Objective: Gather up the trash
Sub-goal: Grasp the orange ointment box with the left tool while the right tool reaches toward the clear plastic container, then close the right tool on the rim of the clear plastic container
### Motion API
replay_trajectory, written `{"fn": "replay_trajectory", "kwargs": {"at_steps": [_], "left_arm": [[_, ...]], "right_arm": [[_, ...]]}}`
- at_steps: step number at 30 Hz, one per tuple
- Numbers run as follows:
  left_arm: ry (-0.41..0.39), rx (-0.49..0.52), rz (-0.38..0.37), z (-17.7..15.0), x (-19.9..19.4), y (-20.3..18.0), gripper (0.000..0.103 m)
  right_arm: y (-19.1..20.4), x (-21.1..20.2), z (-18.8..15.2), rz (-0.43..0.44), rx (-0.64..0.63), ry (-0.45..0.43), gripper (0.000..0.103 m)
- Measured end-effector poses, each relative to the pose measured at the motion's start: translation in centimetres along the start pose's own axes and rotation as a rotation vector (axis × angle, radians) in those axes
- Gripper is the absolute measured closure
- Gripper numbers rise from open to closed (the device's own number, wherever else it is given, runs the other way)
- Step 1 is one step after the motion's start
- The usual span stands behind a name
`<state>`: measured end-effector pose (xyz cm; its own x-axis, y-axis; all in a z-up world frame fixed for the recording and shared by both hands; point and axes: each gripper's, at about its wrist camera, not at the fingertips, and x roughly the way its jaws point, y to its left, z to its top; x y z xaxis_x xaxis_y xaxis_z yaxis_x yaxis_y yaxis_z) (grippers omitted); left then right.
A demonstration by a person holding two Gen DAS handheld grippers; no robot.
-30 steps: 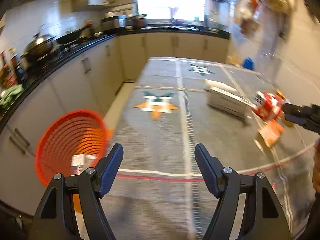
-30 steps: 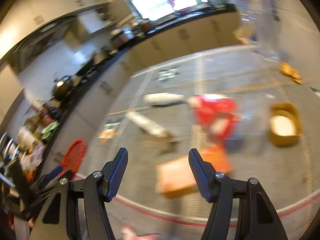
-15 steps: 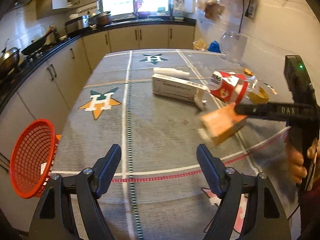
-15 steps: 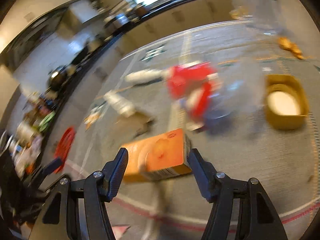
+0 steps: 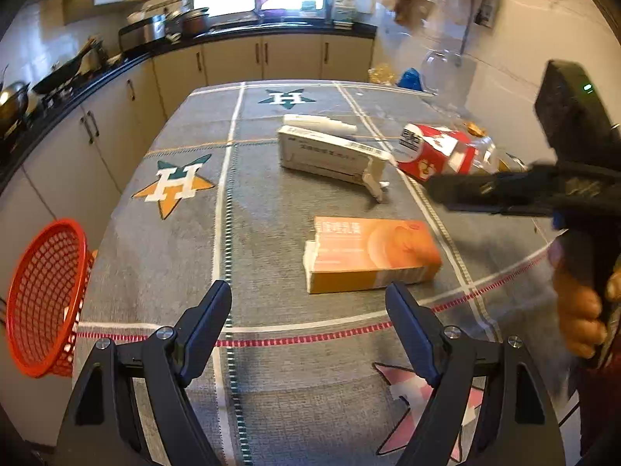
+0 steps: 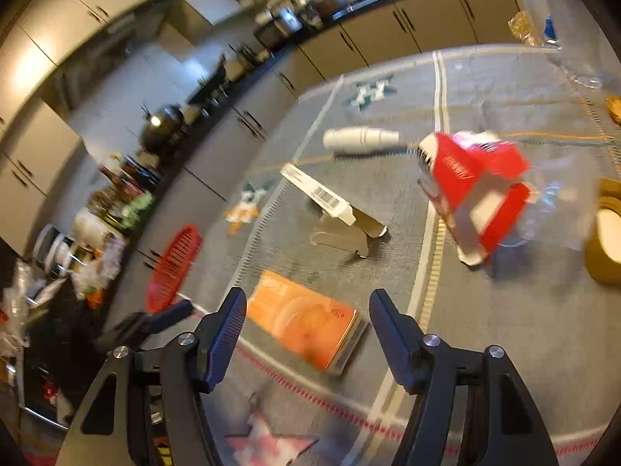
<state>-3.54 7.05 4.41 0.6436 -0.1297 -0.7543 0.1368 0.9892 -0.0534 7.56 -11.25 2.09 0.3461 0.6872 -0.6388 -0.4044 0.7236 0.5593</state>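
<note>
The jaws of both the left gripper (image 5: 308, 324) and right gripper (image 6: 307, 332) are spread, empty, above the orange box (image 5: 370, 252) lying flat mid-frame on the tabletop (image 5: 271, 202), probably to collect it.

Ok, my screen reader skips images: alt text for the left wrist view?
An orange carton lies flat on a grey star-patterned tablecloth ahead of the open left gripper; beyond lie white boxes and a red-labelled bottle.

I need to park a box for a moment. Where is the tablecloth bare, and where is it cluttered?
Bare: the tablecloth strip on the red basket side, around the orange star. Also the far end beyond the white tube. Crowded: the opposite side, where the orange box, white carton and red-labelled bottle cluster.
</note>
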Motion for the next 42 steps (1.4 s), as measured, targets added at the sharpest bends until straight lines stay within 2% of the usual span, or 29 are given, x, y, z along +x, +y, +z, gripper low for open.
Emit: {"fn": "replay_trajectory", "kwargs": {"at_steps": [3,6,8,11,12,14,15,17,19,21,23,24,27,29,31,33,36,38,40,42], "left_arm": [[0.008,-0.04,0.008,0.1,-0.1,0.9,0.023],[0.012,-0.07,0.01,0.0,-0.4,1.9,0.022],[0.015,-0.084,0.011,0.0,-0.5,2.3,0.022],[0.027,-0.106,0.007,-0.1,-0.4,2.7,0.022],[0.029,-0.111,-0.001,-0.1,-0.5,2.7,0.022],[0.034,-0.116,-0.01,-0.1,-0.4,2.6,0.022],[0.038,-0.12,-0.016,0.0,-0.3,2.4,0.022],[0.053,-0.13,-0.034,0.2,-0.1,1.8,0.022],[0.069,-0.144,-0.042,0.2,0.3,1.0,0.022],[0.094,-0.14,-0.043,0.2,1.0,-0.3,0.022],[0.122,-0.121,-0.036,0.4,1.9,-2.3,0.022],[0.136,-0.108,-0.024,0.5,2.3,-3.3,0.021],[0.152,-0.051,0.087,0.5,3.6,-6.0,0.02],[0.156,-0.033,0.13,0.5,4.3,-7.1,0.019],[0.155,0.007,0.209,0.6,5.2,-8.2,0.019],[0.152,0.032,0.24,0.5,5.7,-8.5,0.019],[0.128,0.046,0.244,0.4,5.9,-8.1,0.02],[0.107,0.056,0.255,0.5,5.8,-7.5,0.032],[0.095,0.057,0.255,0.6,5.8,-6.6,0.051],[0.088,0.051,0.252,0.7,5.7,-5.6,0.06]], "right_arm": [[-0.2,2.2,0.6,-0.011,0.009,0.048,0.039],[-0.1,3.8,0.3,0.022,0.021,0.097,0.039],[0.4,3.4,-0.5,0.089,0.021,0.118,0.039],[1.6,2.8,-2.2,0.287,0.027,0.189,0.039],[2.1,2.2,-2.7,0.312,0.017,0.188,0.039],[2.0,0.8,-2.8,0.279,0.009,0.135,0.039],[1.5,-0.4,-2.4,0.228,0.012,0.082,0.039],[0.5,-2.9,-1.6,0.057,0.021,-0.044,0.039],[-0.5,-4.7,-0.8,-0.039,0.028,-0.112,0.039],[-1.5,-6.5,-0.2,-0.181,0.048,-0.187,0.038],[-2.3,-7.8,0.3,-0.256,0.068,-0.236,0.038],[-2.7,-8.2,0.6,-0.272,0.08,-0.252,0.038],[-4.1,-9.5,1.1,-0.26,0.132,-0.29,0.038],[-4.8,-9.8,1.3,-0.262,0.153,-0.29,0.037],[-5.5,-9.7,1.8,-0.268,0.17,-0.288,0.037],[-6.7,-9.6,2.2,-0.274,0.193,-0.282,0.037],[-7.5,-9.9,2.4,-0.268,0.214,-0.282,0.037],[-7.8,-9.8,2.3,-0.271,0.22,-0.28,0.038],[-8.2,-9.8,2.4,-0.268,0.229,-0.28,0.037],[-8.6,-9.5,2.5,-0.27,0.235,-0.28,0.038]]}}
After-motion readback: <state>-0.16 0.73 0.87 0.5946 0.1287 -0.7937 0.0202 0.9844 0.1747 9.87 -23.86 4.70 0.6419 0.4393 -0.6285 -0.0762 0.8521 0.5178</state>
